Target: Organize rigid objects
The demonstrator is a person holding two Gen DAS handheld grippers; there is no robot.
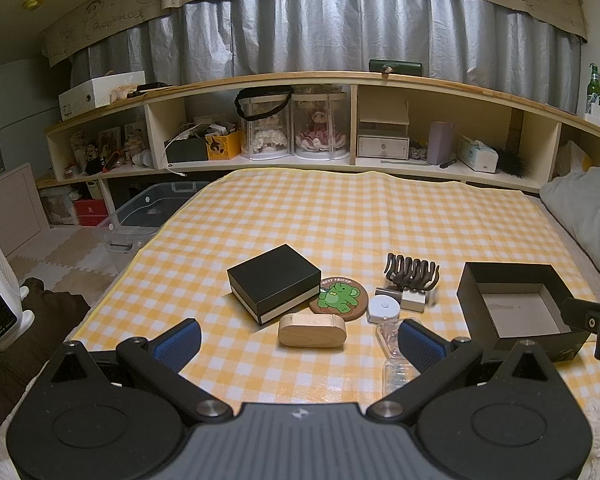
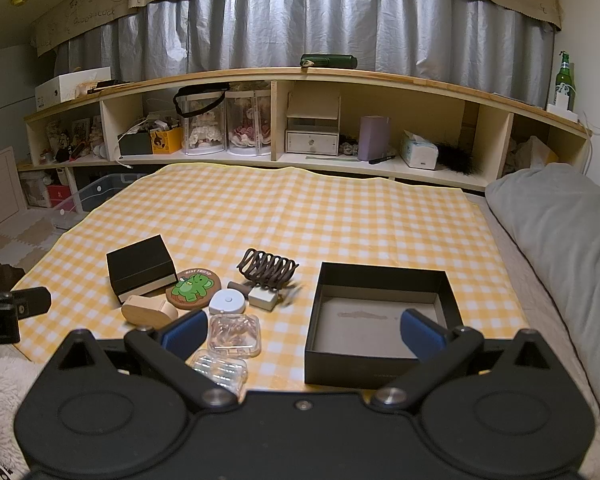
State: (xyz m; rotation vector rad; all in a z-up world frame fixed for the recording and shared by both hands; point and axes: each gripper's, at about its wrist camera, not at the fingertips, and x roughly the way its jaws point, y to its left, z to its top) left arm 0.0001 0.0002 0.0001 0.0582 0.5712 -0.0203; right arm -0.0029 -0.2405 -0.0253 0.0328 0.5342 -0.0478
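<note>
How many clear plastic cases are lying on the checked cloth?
2: one clear case holding copper-coloured bits, in front of the white round gadget; another clear case nearer the camera. None seem hidden.

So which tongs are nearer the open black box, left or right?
Right. The right tongs hang open just in front of the open black box, one finger over it. The left tongs sit off to its left, nearer the wooden case.

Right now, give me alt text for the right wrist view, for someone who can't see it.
An open right tool hovers over a yellow checked cloth, with an empty open black box ahead on the right. To its left lie a closed black box, a wooden case, an elephant coaster, a hair claw and clear plastic cases.
</note>
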